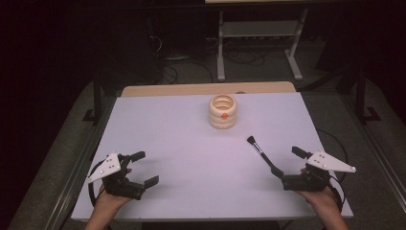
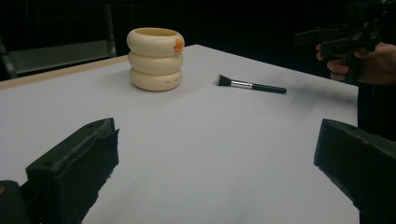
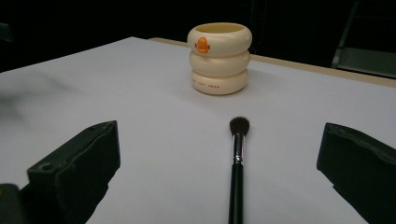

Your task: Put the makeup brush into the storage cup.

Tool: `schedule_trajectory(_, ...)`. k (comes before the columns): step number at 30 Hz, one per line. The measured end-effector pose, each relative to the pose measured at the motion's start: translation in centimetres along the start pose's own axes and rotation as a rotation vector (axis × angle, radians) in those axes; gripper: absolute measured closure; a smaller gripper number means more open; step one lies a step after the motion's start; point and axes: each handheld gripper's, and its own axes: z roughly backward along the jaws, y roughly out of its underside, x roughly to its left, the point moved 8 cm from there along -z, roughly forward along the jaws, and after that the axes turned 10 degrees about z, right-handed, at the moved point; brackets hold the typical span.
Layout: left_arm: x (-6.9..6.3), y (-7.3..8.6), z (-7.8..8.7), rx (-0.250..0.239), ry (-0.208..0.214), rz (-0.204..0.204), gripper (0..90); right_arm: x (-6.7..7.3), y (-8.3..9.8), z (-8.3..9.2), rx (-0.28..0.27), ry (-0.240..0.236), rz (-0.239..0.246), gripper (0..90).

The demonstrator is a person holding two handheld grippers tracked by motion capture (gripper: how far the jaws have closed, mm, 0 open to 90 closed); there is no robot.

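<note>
A cream cup [image 1: 222, 111] shaped like three stacked rings, with an orange mark on its side, stands upright at the far middle of the white table top [image 1: 191, 143]. A black-handled makeup brush [image 1: 261, 151] lies flat to its right front, bristles toward the cup. My right gripper [image 1: 289, 165] is open at the near right, and the brush handle [image 3: 237, 163] runs in between its wide-apart jaws without touching them. My left gripper [image 1: 146, 168] is open at the near left, holding nothing. From it the cup [image 2: 156, 58] and brush [image 2: 252, 85] lie far ahead.
A wooden strip [image 1: 206, 89] borders the table's far edge. Beyond it, on the dark floor, stands a white metal frame [image 1: 258, 33] with cables. The right hand and its gripper [image 2: 345, 35] appear at the upper right of the left gripper view.
</note>
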Motion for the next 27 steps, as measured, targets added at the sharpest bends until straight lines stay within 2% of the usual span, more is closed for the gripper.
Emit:
schedule_trajectory(7,-0.2,0.0,-0.2,0.009,0.009,-0.007,0.0,0.0,0.0,0.2,0.002,0.004,0.001,0.0)
schedule_trajectory(12,-0.1,-0.3,-0.1,-0.010,0.008,0.005,0.0,-0.2,-0.2,0.1,-0.005,0.007,-0.006,0.0)
schedule_trajectory(14,0.1,-0.2,0.0,-0.008,-0.001,0.002,0.0,-0.2,-0.3,0.0,-0.008,0.004,-0.011,0.0)
schedule_trajectory(24,0.0,-0.1,0.1,-0.010,0.006,-0.001,0.0,-0.3,-1.0,-0.3,-0.021,0.017,0.000,0.0)
schedule_trajectory(26,0.0,-0.2,0.1,-0.011,0.007,-0.004,0.0,-0.4,-1.2,-0.5,-0.026,0.013,-0.021,0.0)
schedule_trajectory(27,0.0,-0.2,0.1,-0.013,0.007,0.001,0.0,-0.4,-1.3,-0.6,-0.030,0.016,-0.015,0.0)
